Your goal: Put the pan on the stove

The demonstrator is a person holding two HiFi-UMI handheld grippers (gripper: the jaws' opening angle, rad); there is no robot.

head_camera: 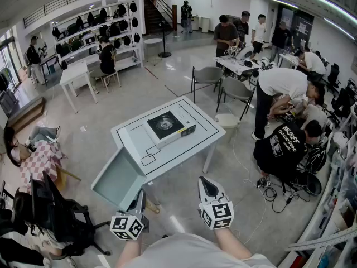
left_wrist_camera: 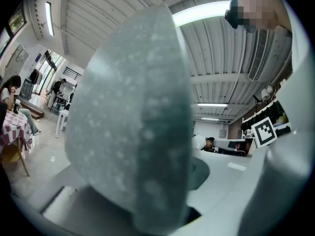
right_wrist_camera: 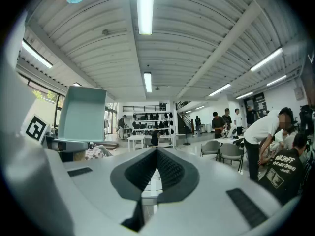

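Pan (head_camera: 119,177): was clamped by its near edge in the left hand-held gripper (head_camera: 139,199), held aloft, nearer than and left of the stove (head_camera: 170,126) on the tabletop (head_camera: 207,129). Likely needed carrying forward and rightward. Right hand-held gripper (head_camera: 207,187): was pinched shut, empty, nearer than the stove.

- Fluorescent ceiling strips (right_wrist_camera: 144,6) flood the hall with bright, even light, and daylight enters through a window (right_wrist_camera: 47,96) on the left.
- The polished floor (head_camera: 167,77) shows pale reflections, while shadows under the white table (head_camera: 215,128) stay soft.
- Wide-angle lenses bow walls and ceiling lines in every view, and the gripper views darken to black at their corners.
- In the left gripper view, the pale green pan (left_wrist_camera: 133,122) sits so near the lens that it blurs to a mottled mass. A light strip (left_wrist_camera: 206,13) behind it burns out white.
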